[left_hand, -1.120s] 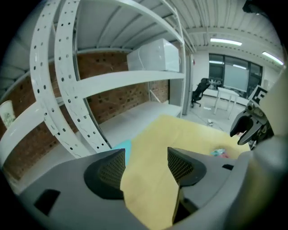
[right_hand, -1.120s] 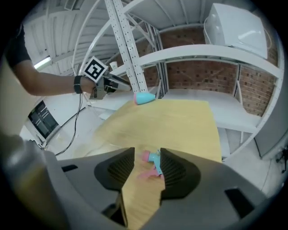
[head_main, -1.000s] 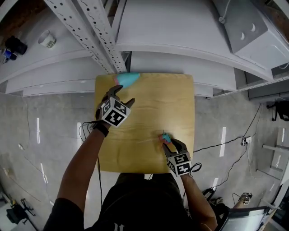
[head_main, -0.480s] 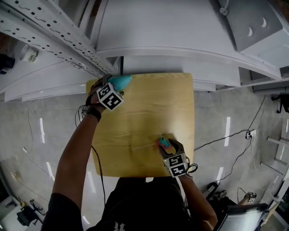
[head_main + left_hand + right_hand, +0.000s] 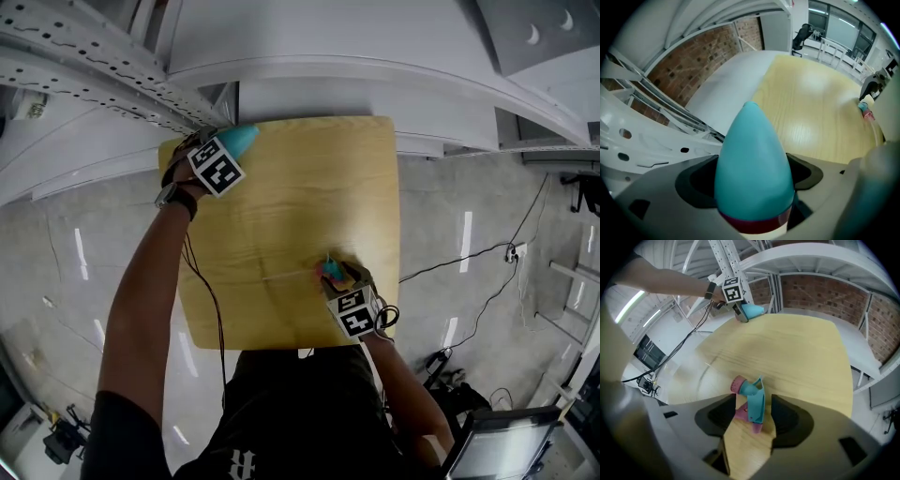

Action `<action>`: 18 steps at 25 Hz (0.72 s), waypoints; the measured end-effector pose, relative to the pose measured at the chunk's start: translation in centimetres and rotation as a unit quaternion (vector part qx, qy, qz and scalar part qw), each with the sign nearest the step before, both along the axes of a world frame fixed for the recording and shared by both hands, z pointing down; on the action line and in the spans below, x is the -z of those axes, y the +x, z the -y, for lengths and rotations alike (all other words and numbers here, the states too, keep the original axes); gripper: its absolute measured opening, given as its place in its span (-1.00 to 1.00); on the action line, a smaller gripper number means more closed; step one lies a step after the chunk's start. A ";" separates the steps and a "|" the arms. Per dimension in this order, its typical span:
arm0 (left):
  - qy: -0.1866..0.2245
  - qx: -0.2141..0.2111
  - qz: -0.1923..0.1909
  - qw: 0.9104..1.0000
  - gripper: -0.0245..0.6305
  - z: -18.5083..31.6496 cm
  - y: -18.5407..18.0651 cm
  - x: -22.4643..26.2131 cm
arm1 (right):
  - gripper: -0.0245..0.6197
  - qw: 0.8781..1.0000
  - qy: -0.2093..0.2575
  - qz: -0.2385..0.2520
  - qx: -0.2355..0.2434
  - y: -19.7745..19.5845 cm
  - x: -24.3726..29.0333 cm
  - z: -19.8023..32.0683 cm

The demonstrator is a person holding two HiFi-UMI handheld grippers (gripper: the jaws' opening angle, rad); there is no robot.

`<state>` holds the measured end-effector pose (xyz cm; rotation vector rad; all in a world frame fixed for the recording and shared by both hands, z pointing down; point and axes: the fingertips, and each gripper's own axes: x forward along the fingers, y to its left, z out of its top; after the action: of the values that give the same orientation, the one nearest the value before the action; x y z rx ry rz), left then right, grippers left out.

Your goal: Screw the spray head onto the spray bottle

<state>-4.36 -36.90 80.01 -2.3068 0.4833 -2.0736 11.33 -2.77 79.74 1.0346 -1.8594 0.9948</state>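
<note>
The left hand-held gripper [image 5: 753,180] points steeply down at the far-left corner of the desk [image 5: 300,187], and its jaws, which have just been opening, stand wide with the teal spray bottle [image 5: 752,154] between them. The bottle's tapered end reaches out past the jaw tips, and a dark red band sits on its near end, deep between the jaws. The wide-angle view makes it hard to say whether the pads already touch its sides, but they do not appear to press on it. Well apart from it, at the near side of the desk, the right hand-held gripper [image 5: 753,420] has also just been spreading its jaws. They are open, with the teal-and-pink spray head [image 5: 752,401] lying on the desk between them and a gap showing on either side. Neither part looks gripped yet, so the screwing itself has not begun. The risk at the left hand-held gripper is the bottle's shape and place. A smooth, tapering body can slide forward out of closing jaws, and it lies close to the desk's edge, so a nudge from one jaw could send it off. At the right hand-held gripper, closing on the thin trigger and not on the body could let the spray head twist, leaving its collar badly lined up with the bottle's neck.
</note>
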 end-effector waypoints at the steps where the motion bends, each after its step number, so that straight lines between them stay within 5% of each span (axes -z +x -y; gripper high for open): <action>1: 0.001 0.004 0.000 1.000 0.38 0.0 0.0 0.0 | -0.27 1.000 -0.006 -0.008 0.001 0.0 -0.4 0.0; 9: 0.037 0.042 -0.033 0.998 0.37 -0.5 -0.7 0.5 | -0.39 0.998 -0.021 -0.047 0.042 0.5 -0.6 0.1; 18: 0.030 0.007 -0.022 0.999 0.37 -4.0 0.1 0.6 | -0.41 0.998 -0.012 -0.043 0.051 0.5 0.2 -0.5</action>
<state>-4.24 -32.91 79.44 -2.3271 0.5562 -1.9881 11.83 -2.31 79.52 0.9445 -1.8054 0.8976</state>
